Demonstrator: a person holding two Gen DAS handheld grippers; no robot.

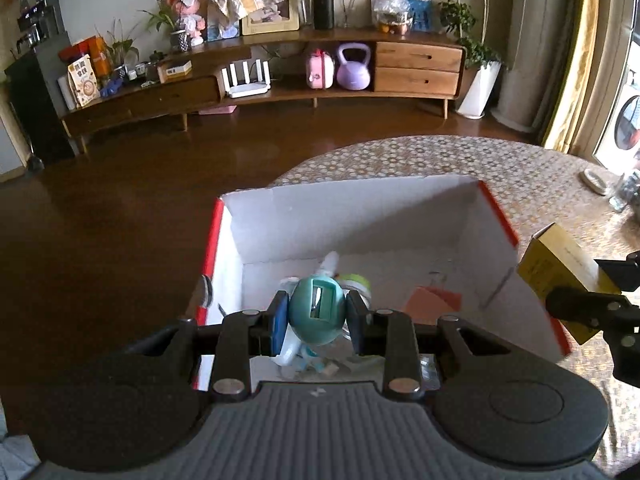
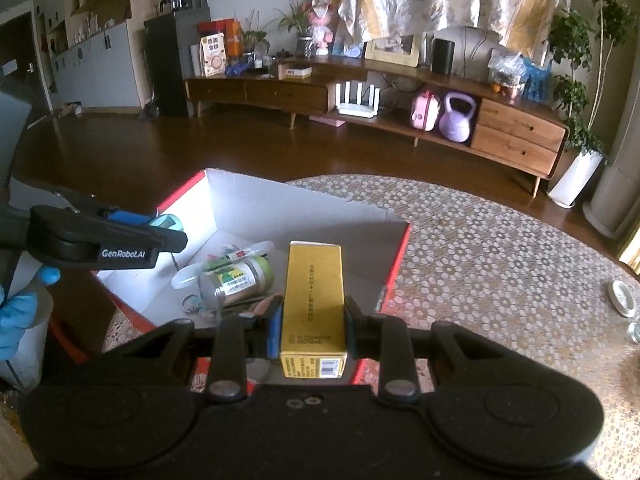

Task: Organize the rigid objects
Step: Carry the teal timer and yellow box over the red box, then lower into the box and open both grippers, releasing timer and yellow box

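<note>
Two claws, each loaded, both over one open box.

Item 1: left claw, lower centre of the left wrist view, closed on a teal egg-shaped object with a small rectangular window in its face. It hangs above the near left part of the box, clear of the contents below.

Item 2: right claw, lower centre of the right wrist view, clamped on the sides of a yellow carton, barcode end toward the camera. The carton sits over the near right rim of the box, not yet inside.

Item 3: box, white inside, red outside, on a table with a patterned cloth. Already in it: a green-labelled jar lying on its side, a white tube and small loose pieces that cannot be identified.

Handling note, as judgement: the step in hand is depositing both pieces. The floor at the right of the box looks barest, so the carton would best go down there, lowered flat before release. The rounded teal piece may roll; set it low against the jar or a wall, not dropped. Release one claw at a time to avoid the two meeting.
</note>
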